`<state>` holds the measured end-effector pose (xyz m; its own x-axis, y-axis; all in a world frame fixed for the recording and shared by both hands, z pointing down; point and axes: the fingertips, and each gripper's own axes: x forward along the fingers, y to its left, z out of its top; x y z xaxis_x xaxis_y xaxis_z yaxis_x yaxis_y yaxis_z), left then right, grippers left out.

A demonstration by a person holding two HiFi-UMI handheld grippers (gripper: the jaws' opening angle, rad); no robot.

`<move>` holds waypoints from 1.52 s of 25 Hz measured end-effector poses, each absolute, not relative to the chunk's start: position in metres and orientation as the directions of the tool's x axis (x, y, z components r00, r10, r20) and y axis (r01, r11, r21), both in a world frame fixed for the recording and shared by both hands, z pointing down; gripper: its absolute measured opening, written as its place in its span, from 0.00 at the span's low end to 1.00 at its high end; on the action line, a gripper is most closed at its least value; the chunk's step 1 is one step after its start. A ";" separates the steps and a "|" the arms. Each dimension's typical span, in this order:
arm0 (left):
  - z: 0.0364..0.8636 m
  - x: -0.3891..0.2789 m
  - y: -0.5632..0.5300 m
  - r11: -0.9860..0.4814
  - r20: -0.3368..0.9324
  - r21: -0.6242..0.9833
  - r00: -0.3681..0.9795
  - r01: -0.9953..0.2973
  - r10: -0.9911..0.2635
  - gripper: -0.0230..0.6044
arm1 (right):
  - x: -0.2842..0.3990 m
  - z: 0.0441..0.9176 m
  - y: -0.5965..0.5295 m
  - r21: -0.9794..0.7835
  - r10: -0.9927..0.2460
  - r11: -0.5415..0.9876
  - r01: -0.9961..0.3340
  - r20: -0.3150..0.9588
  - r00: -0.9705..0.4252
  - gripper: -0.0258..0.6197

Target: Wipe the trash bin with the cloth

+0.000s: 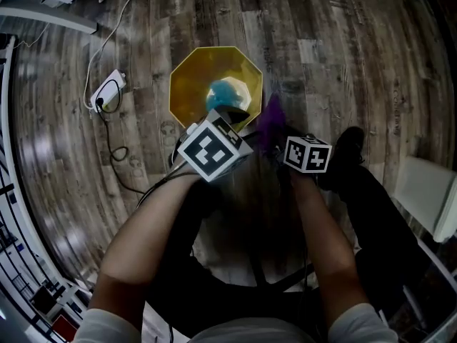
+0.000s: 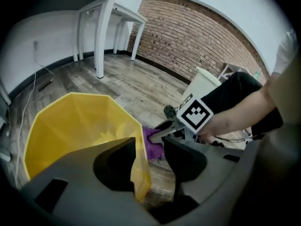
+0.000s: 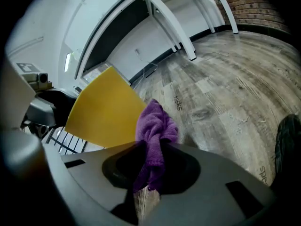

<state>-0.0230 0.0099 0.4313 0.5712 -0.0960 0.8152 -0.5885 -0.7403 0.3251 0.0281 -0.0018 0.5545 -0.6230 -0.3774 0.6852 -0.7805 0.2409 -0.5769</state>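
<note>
A: Where is the cloth [image 3: 155, 121] held?
B: It is gripped by the right claw [image 3: 150, 149], just outside the yellow trash bin [image 2: 70, 126]. The left claw [image 2: 149, 150] is spread wide around the bin's rim.
A: Is wiping finished?
B: Probably not; the walls are judged still to be wiped.

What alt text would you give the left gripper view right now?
The left tool, jaws apart, has a rim corner of the yellow trash bin between them, on a wood floor. Just beyond, the right tool holds a purple cloth beside the bin.
</note>
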 end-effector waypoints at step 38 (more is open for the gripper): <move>0.467 -0.066 0.035 -0.964 0.958 0.012 0.279 -0.265 -0.065 0.06 | -0.008 0.450 -0.008 -0.854 -0.405 0.344 -0.390 0.240 -0.883 0.18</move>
<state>-0.0661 0.0349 0.4668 0.2795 -0.0654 0.9579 -0.2650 -0.9642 0.0115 -0.0084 -0.0085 0.4498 -0.8825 -0.4046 0.2398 -0.3897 0.3435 -0.8545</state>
